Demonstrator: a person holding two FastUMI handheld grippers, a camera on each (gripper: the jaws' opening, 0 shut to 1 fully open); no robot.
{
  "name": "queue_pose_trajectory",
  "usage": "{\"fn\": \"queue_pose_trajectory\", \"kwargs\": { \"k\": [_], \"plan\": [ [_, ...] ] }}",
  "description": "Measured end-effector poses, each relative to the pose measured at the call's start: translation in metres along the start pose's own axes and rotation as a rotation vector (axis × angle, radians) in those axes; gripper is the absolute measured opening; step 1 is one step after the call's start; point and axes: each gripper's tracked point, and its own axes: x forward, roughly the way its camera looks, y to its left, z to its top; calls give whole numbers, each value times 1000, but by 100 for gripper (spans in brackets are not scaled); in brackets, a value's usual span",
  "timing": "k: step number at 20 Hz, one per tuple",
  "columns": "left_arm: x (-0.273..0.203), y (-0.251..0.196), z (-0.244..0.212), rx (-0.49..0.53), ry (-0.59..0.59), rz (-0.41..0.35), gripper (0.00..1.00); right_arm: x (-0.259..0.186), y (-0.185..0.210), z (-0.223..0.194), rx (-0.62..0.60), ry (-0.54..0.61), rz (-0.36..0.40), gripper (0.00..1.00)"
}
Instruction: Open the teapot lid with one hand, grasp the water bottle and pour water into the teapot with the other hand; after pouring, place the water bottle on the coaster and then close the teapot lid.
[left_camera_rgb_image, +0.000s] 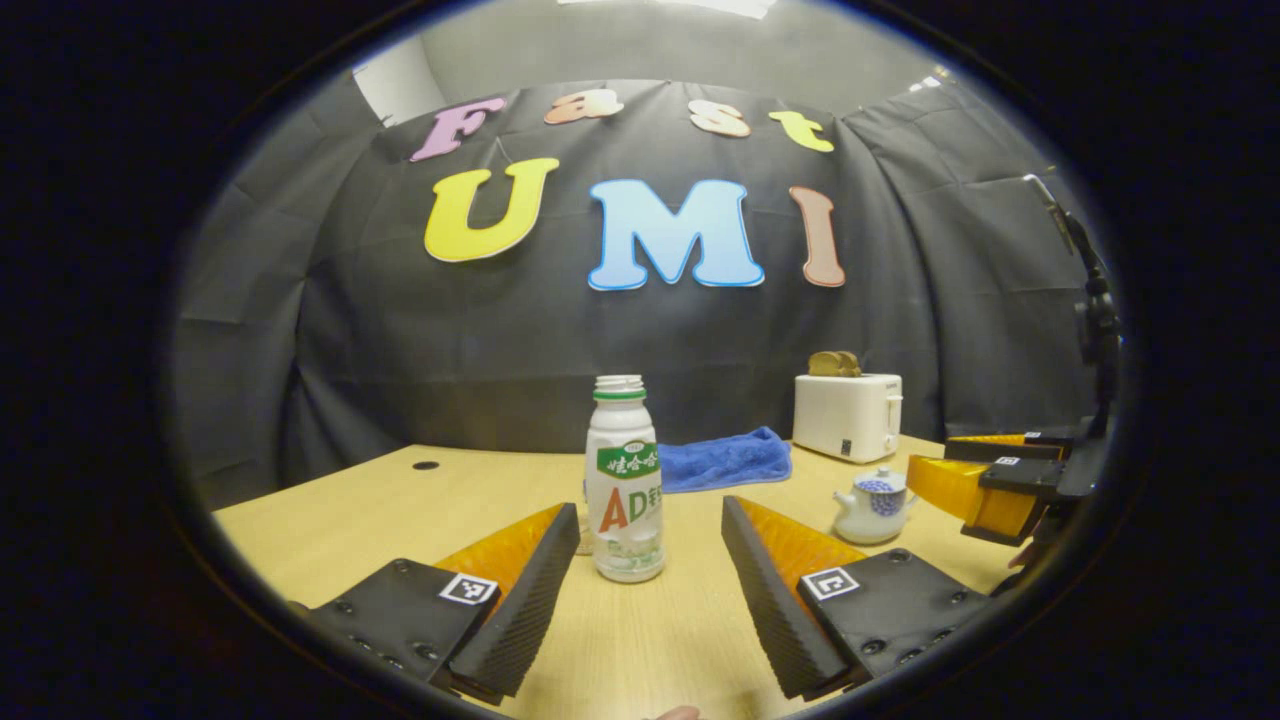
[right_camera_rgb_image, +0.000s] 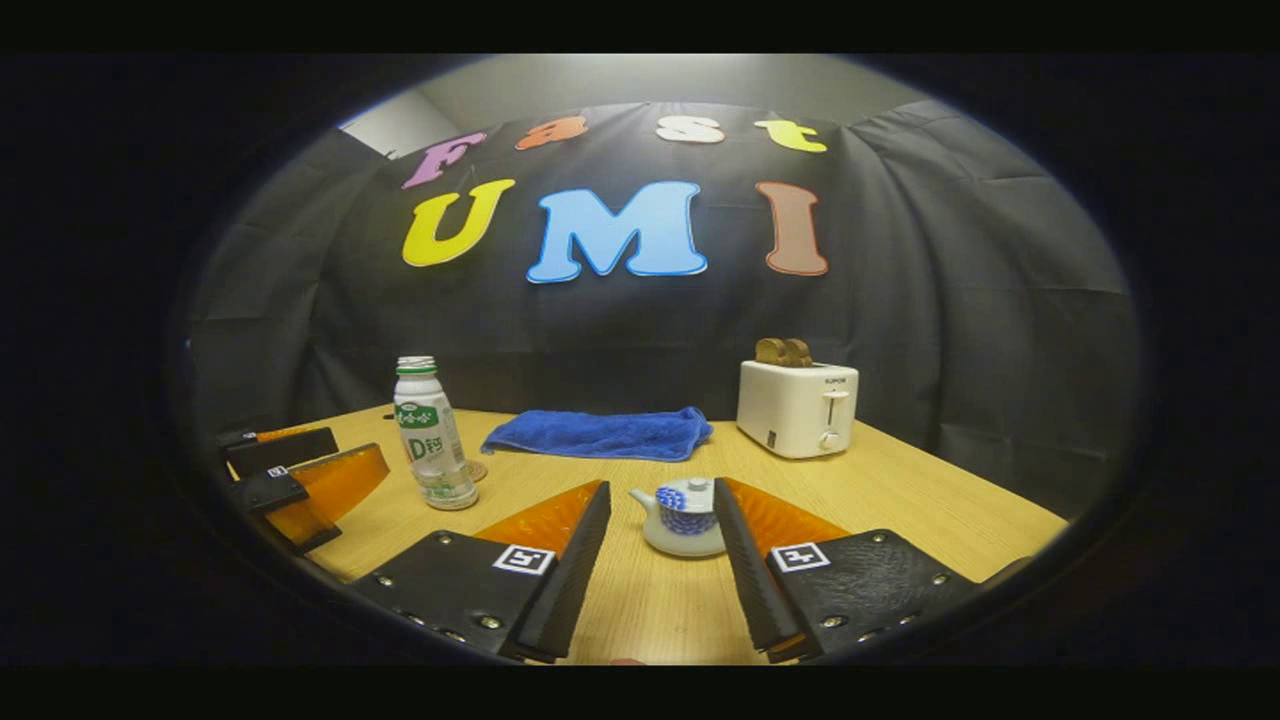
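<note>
While spread wide over the wooden counter, left tongs gripped nothing; uncapped water bottle stood upright just past the fingertips, centred in the gap, touching neither finger. Seen from the left gripper view: small white teapot with blue pattern at 3 o'clock of the bottle, lid on; right tongs just beyond it at the view's right edge. Folded blue towel lay behind the bottle toward 1 o'clock, white toaster with bread slices in its slots farther right, near the back wall.

From the right gripper view: right tongs likewise parted wide and empty, teapot sitting between the fingertips, spout toward 9 o'clock, right finger crossing in front of its side, contact impossible to judge. Bottle upright at 10 o'clock, a round coaster peeking out just behind its base. Left tongs at 9 o'clock beside the bottle, apart from it.
</note>
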Motion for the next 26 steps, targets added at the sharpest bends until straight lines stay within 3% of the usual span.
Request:
{"fn": "queue_pose_trajectory", "kwargs": {
  "k": [10,11,12,13,14,17,18,20,21,22,23,24,25,26],
  "plan": [
    [24,11,3,-20,2,3,95,57,-25,-1,-1,57,-54,64],
    [26,13,0,-32,12,2,88,64,-26,-4,-6,67,-58,64],
    [27,14,-4,-39,21,2,88,71,-26,-6,-8,79,-58,64],
    [28,16,-5,-43,28,4,89,75,-26,-10,-8,91,-59,64],
    [29,18,-7,-45,32,7,100,79,-27,-12,-11,99,-62,64],
    [28,22,-6,-40,30,12,100,83,-27,-19,-6,125,-61,63],
    [29,22,-6,-34,29,13,100,84,-26,-15,-1,123,-59,26],
    [29,24,-6,-29,28,14,100,85,-23,-20,-28,122,-51,27],
    [28,23,-6,-28,31,13,100,85,-23,-20,-29,114,-45,17],
    [28,23,-7,-27,32,11,100,86,-24,-19,-26,111,-37,28],
    [29,23,-6,-25,34,12,100,85,-23,-19,-24,108,-29,28],
    [27,22,-8,-24,36,11,100,78,-34,7,-34,102,-56,28],
    [26,23,-7,-21,38,12,100,89,-33,-18,-16,107,-55,16],
    [26,23,-6,-18,38,13,100,89,-31,-18,-14,102,-50,3]
  ]
}}
